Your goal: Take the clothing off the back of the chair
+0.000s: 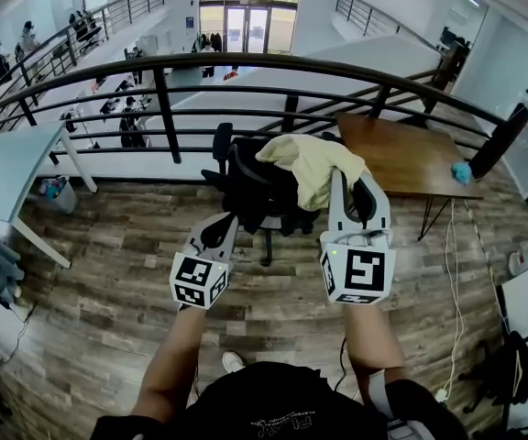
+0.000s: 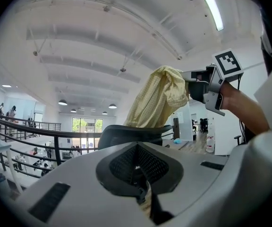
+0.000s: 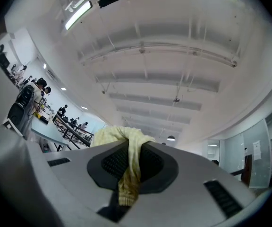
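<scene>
A pale yellow garment (image 1: 312, 165) hangs partly over the back of a black office chair (image 1: 255, 195) in front of me. My right gripper (image 1: 351, 189) is shut on a fold of it and holds that fold raised above the chair back. In the right gripper view the cloth (image 3: 129, 174) is pinched between the pads of my right gripper (image 3: 131, 160) and trails down. In the left gripper view the garment (image 2: 157, 100) rises from the chair back (image 2: 131, 134) up to the right gripper (image 2: 192, 86). My left gripper (image 1: 220, 235) sits low at the chair's left, jaws together and empty; its own view shows the left gripper (image 2: 137, 169) level.
A black railing (image 1: 246, 71) runs behind the chair over a lower floor. A wooden table (image 1: 401, 154) with a blue object (image 1: 462, 172) stands at the right, a white desk (image 1: 12, 168) at the left. Cables (image 1: 452, 273) lie on the wood floor at the right.
</scene>
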Motion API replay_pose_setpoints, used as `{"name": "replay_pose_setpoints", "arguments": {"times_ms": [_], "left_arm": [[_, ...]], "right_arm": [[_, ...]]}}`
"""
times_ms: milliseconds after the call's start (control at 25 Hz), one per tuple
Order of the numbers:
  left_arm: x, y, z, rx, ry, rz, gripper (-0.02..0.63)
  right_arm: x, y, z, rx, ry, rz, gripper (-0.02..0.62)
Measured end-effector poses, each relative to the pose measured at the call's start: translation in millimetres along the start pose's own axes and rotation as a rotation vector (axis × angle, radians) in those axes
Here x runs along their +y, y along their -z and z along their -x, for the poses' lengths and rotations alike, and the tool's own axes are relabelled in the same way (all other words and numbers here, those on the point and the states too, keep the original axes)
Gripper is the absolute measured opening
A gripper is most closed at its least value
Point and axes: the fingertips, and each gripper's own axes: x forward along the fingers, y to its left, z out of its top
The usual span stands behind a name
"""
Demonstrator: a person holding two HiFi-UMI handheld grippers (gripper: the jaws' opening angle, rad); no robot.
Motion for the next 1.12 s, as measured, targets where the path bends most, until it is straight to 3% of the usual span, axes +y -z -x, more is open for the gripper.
{"name": "replay_pose_setpoints", "arguments": {"times_ms": [520, 760, 1120], "left_arm": [[-75.8, -14.4, 26.0, -0.023, -0.079, -0.009, 0.014], [-105.8, -9.3, 42.7, -0.021, -0.120, -0.005, 0.014], [-132.8, 14.0, 62.4, 0.028, -0.164, 0.001, 0.014]], "right_arm": [[-15.5, -12.0, 86.4, -0.018, -0.131, -0.052, 0.045], [-18.1, 10.2, 124.1, 0.025, -0.172, -0.121, 0.045], [-7.5, 73.3, 169.5, 0.173, -0.212, -0.202, 0.046]]}}
